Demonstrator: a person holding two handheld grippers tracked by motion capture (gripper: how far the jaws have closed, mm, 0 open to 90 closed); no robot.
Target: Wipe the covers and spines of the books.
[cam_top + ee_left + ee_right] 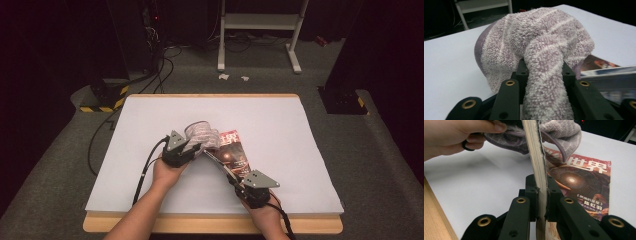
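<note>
On the white table point(280, 145), a magazine point(235, 152) lies near the middle. The right gripper point(234, 179) is clamped on its lifted pages; the left gripper point(192, 148) is clamped on a towel point(200, 132) over the magazine's far-left corner. The thin pages could tear or slip free if the towel drags across them.

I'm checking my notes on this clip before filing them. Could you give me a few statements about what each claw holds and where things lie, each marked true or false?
1. The left claw is shut on a bunched, striped mauve terry towel. True.
2. The right claw is open and holds nothing. False: it is shut on the page edge of a thin magazine with a dark red cover.
3. The magazine's cover lies flat on the white table surface. False: the cover is lifted off it, tilted up on edge.
4. The towel is up against the magazine's far end. True.
5. The towel is spread flat. False: it is bunched.
</note>
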